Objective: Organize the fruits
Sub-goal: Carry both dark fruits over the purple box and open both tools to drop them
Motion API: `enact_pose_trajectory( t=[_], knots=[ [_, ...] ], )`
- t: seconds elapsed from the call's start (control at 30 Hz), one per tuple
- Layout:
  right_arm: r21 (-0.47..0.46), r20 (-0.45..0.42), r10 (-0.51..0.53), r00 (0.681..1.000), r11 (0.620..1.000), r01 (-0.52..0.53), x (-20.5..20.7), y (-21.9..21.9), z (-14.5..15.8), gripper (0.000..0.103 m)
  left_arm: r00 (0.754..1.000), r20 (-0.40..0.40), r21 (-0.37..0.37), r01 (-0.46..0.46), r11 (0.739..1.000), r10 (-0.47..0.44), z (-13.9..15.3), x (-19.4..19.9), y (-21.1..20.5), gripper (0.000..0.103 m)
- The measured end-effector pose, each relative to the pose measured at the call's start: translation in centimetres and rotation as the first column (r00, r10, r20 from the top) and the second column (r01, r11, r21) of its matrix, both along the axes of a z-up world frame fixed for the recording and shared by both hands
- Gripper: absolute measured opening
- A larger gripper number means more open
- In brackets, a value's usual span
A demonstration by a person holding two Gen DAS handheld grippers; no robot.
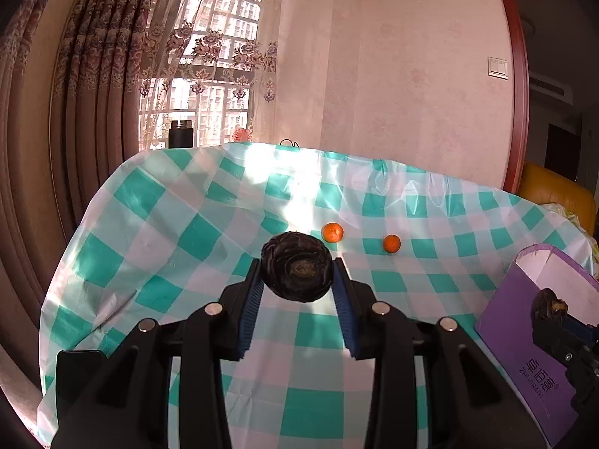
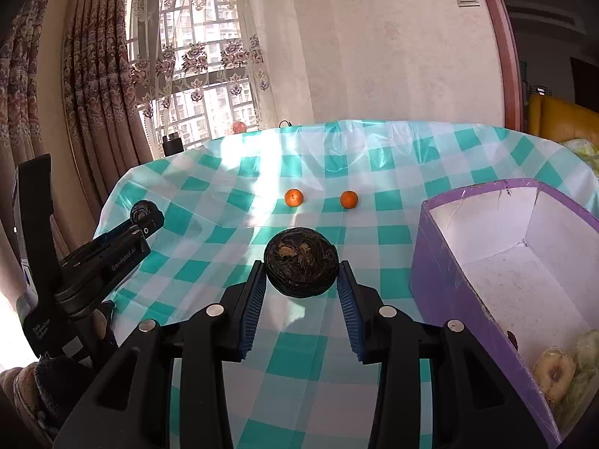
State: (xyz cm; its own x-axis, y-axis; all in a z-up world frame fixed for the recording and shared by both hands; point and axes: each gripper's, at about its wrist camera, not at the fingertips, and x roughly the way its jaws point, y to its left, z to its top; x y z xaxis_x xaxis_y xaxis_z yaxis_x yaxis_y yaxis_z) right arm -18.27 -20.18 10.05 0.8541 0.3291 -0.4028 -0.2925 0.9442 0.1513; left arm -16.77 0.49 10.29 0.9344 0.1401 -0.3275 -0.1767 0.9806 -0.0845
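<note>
- Left wrist view: the left gripper point(image 1: 297, 280) is clamped on a dark, wrinkled round fruit point(image 1: 297, 271), held off the checked tablecloth point(image 1: 157, 224).
- Beyond that fruit, slightly to its right, two small oranges point(image 1: 332, 232) lie on the cloth, apart from each other; nothing lies between the fruit and them.
- Far right of the fruit stands a purple box point(image 1: 524, 344) with a white inside (its contents are hidden from here). In front of the box is the right gripper point(image 1: 550, 308), clamped on a second dark fruit point(image 1: 547, 302).
- Behind the cloth's far edge, left of the fruit, a dark flask point(image 1: 180, 134) stands by the curtained window.
- Right wrist view: the right gripper point(image 2: 301, 278) grips its dark fruit point(image 2: 301, 267) between blue pads point(image 2: 254, 310), above the tablecloth point(image 2: 209, 254).
- The two oranges point(image 2: 294, 197) lie beyond this fruit on the cloth.
- Right of the fruit is the purple box point(image 2: 445, 292), open on top; pale yellowish fruits point(image 2: 554, 372) sit in its near corner, and the rest of the floor is bare.
- Left of the fruit, the left gripper point(image 2: 144, 214) holds the other dark fruit point(image 2: 141, 210) over the cloth's edge.
</note>
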Motion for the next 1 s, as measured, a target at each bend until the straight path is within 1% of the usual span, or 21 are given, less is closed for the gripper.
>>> enact_pose_trajectory(
  t=[0.13,0.2,0.3,0.47,0.57,0.7,0.83,0.93,1.0],
  knots=[
    [-0.01,0.018,-0.044,0.999,0.999,0.044,-1.1,-2.3,0.3,0.04,0.995,-0.043,-0.013,0.093,0.996,-0.094,0.3,0.0,-2.1,0.037],
    [-0.003,0.014,-0.071,0.997,0.997,0.071,-1.4,-3.6,0.2,0.04,0.99,-0.04,0.02,0.133,0.991,-0.132,0.6,-0.4,-3.5,0.037],
    [0.014,0.013,-0.111,0.994,0.994,0.111,-1.9,-5.6,0.1,0.04,0.986,-0.026,0.06,0.169,0.984,-0.167,0.8,-1.0,-5.2,0.037],
    [0.039,0.026,-0.176,0.984,0.984,0.175,-2.9,-8.7,0.1,0.04,0.974,-0.03,0.067,0.225,0.972,-0.224,1.3,-1.5,-7.1,0.037],
    [0.051,0.031,-0.212,0.977,0.976,0.21,-3.3,-10.3,0.2,0.04,0.966,-0.023,0.093,0.259,0.961,-0.258,1.7,-1.9,-8.6,0.037],
    [0.065,0.033,-0.257,0.966,0.965,0.255,-3.8,-12.2,0.2,0.04,0.947,-0.02,0.116,0.322,0.94,-0.321,2.3,-2.2,-10.9,0.037],
    [0.082,0.025,-0.303,0.953,0.95,0.3,-4.1,-14.1,0.0,0.04,0.921,-0.02,0.141,0.387,0.911,-0.388,2.9,-2.1,-13.7,0.037],
    [0.087,0.012,-0.336,0.942,0.939,0.334,-4.2,-15.4,-0.3,0.04,0.89,-0.045,0.15,0.455,0.878,-0.453,2.8,-1.6,-16.1,0.037],
    [0.068,0.008,-0.363,0.932,0.93,0.362,-4.2,-15.9,-0.4,0.04,0.87,-0.059,0.149,0.493,0.857,-0.49,2.7,-1.1,-18.0,0.037]
  ],
)
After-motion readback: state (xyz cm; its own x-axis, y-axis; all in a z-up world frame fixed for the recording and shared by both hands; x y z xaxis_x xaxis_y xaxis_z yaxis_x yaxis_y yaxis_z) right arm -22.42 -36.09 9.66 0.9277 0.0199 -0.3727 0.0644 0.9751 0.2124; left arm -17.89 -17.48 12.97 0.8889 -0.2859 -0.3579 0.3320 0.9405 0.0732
